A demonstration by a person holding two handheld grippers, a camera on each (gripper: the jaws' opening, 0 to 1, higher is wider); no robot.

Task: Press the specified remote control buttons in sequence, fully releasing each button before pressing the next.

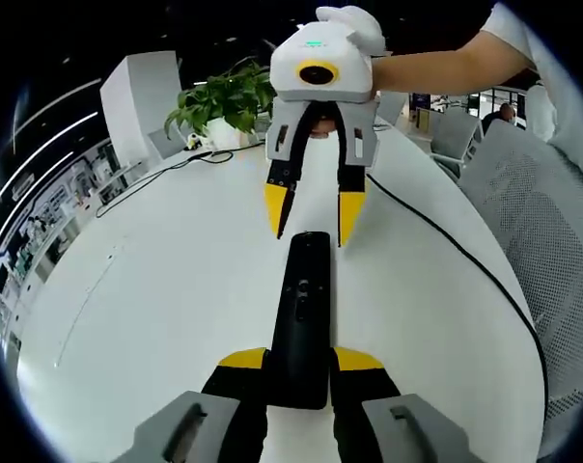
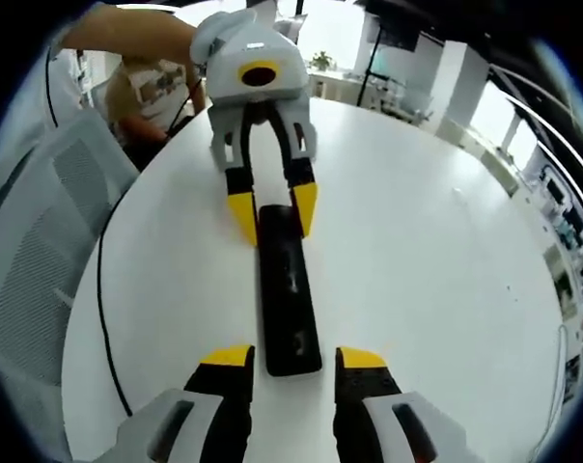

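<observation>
Remote control [image 1: 304, 309], black and slim, is lying flat on the white round surface [image 1: 156, 289], its length running between the two tongs.

Left tongs [image 1: 301, 362]: yellow-tipped jaws are clamping the near end of the remote from both sides, the tips touching its edges. In the right gripper view the same left tongs [image 2: 270, 214] are showing at the remote's far end [image 2: 287, 289], tips tight against it.

Right tongs [image 2: 291, 359]: jaws are standing wide, one on each side of the remote's near end, with gaps of bare surface [image 2: 417, 270] showing between tips and remote. In the left gripper view the right tongs [image 1: 311, 217] are hanging just beyond the remote's far end, tips parted and pointing down.

Black cable [image 1: 446, 241] is trailing across the surface beside the right tongs. Potted green plant [image 1: 224, 101] is standing at the far edge. Grey mesh chair [image 1: 542, 251] is sitting near the surface.
</observation>
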